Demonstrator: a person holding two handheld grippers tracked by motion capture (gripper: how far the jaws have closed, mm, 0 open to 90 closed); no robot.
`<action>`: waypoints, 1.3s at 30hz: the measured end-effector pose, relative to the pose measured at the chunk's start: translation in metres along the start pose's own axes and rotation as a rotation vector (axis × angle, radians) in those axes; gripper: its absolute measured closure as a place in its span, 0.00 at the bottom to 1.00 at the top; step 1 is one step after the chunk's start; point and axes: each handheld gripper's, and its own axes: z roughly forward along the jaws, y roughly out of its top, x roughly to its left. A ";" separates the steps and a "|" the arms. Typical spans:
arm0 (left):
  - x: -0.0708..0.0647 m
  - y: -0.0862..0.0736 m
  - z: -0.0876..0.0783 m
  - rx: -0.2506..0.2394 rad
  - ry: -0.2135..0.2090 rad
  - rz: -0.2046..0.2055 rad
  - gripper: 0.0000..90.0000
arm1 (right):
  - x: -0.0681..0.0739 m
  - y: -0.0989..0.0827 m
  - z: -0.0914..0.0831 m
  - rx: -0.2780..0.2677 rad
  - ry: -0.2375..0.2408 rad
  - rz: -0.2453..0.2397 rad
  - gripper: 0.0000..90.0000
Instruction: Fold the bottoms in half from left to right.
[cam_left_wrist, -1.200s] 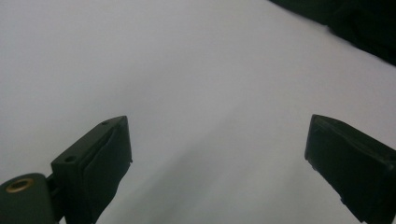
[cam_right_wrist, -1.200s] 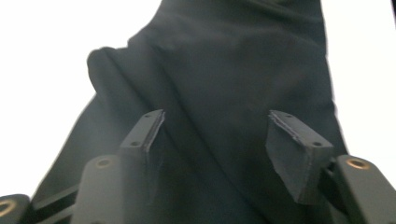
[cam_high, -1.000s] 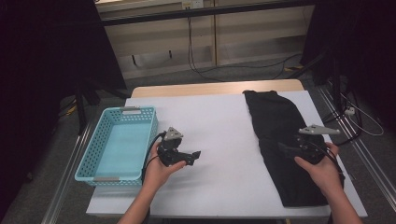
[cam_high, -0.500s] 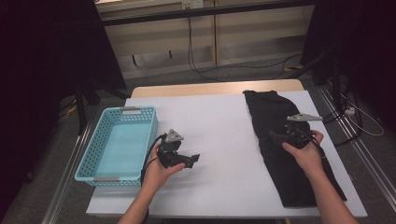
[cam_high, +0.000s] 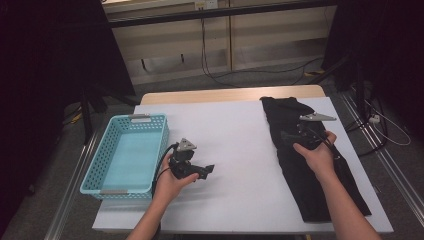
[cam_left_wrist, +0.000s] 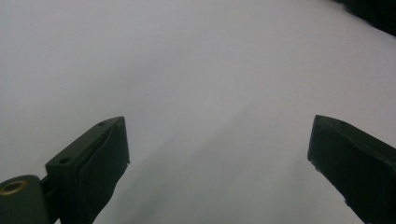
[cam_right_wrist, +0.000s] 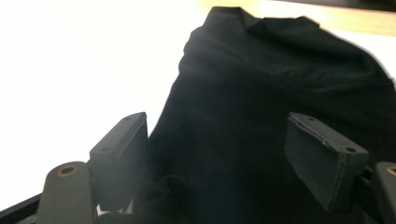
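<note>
Meanwhile, the right gripper (cam_high: 286, 135) is held wide-jawed, having just been opening, over the black trousers (cam_high: 310, 170) along the bench's right edge; the left gripper (cam_high: 207, 170) is held open, empty.

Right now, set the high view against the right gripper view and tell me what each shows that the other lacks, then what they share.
High view alone: the light blue basket at the table's left, the left gripper over bare white table, both forearms, the floor and cables beyond.

Right gripper view alone: a close look along the right gripper, its black jaws standing apart with nothing pinched between them, and folds at the garment's far end.

Shared: the black garment lying on the white table, with the right gripper over it.
</note>
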 end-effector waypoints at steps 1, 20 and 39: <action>0.000 0.000 0.000 0.000 0.001 -0.004 0.06 | 0.001 0.000 0.001 0.000 -0.001 -0.005 0.25; 0.001 0.001 -0.004 -0.026 -0.006 -0.023 0.06 | 0.022 0.018 0.058 0.096 -0.019 -0.072 0.38; 0.013 0.002 -0.008 -0.046 0.021 -0.053 0.08 | 0.020 0.008 0.073 0.121 -0.040 -0.060 0.58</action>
